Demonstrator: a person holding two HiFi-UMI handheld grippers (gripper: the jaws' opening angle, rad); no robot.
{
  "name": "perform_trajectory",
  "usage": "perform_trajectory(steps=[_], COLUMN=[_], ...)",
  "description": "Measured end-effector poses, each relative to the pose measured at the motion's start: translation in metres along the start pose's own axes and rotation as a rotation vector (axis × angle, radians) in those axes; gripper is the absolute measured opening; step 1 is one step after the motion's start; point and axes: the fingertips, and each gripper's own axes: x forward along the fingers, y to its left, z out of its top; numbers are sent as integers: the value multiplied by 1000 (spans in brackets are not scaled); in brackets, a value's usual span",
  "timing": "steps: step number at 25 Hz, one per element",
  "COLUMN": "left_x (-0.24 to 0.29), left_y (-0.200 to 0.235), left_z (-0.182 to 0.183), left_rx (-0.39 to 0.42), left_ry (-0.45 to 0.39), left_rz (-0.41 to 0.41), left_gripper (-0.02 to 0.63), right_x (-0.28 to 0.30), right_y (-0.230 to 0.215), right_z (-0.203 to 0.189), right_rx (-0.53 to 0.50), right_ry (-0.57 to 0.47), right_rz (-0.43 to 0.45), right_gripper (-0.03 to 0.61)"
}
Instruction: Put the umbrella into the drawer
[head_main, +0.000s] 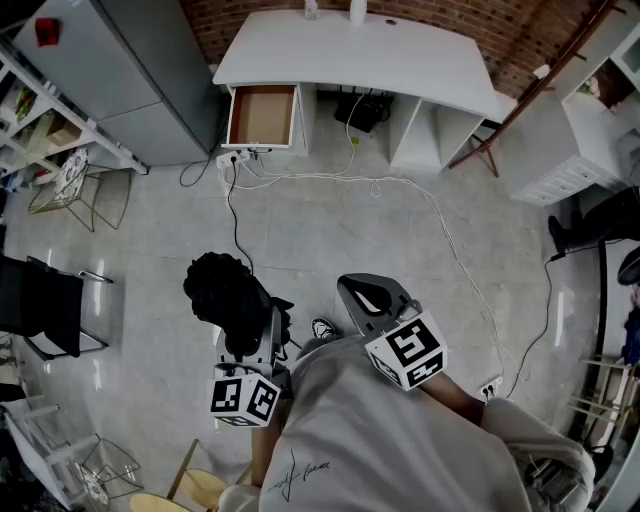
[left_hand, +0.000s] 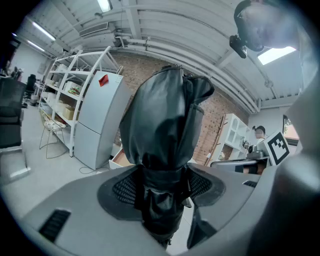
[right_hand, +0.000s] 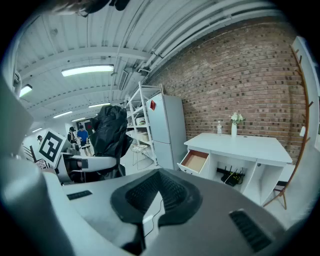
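A folded black umbrella (head_main: 225, 298) (left_hand: 162, 125) stands upright in my left gripper (head_main: 258, 335) (left_hand: 162, 189); both pads press on its bundled lower part. To its right, my right gripper (head_main: 362, 290) (right_hand: 156, 200) is shut with nothing between its pads. The open drawer (head_main: 262, 115) (right_hand: 194, 161) shows a bare brown bottom. It juts from the left end of the white desk (head_main: 350, 50) (right_hand: 240, 145), far ahead of both grippers across the floor. From the left gripper view, the umbrella hides most of the drawer (left_hand: 122, 159).
White and black cables (head_main: 400, 185) trail over the floor between me and the desk. A grey fridge (head_main: 150, 80) stands left of the drawer, with shelving (head_main: 50, 130) and a wire chair (head_main: 75, 185) further left. A black chair (head_main: 40, 305) is at left, a white cabinet (head_main: 570, 150) at right.
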Motion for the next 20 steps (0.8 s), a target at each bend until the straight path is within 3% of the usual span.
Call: perform_trajectory(steps=[20], left_x=[-15], left_y=[23], left_z=[0], left_rx=[-44], left_ry=[-9], left_rz=[-33], left_gripper=[261], right_x=[9], right_y=[15], right_z=[-9], right_rx=[32], right_ry=[13], right_rz=[-63], right_gripper=[9])
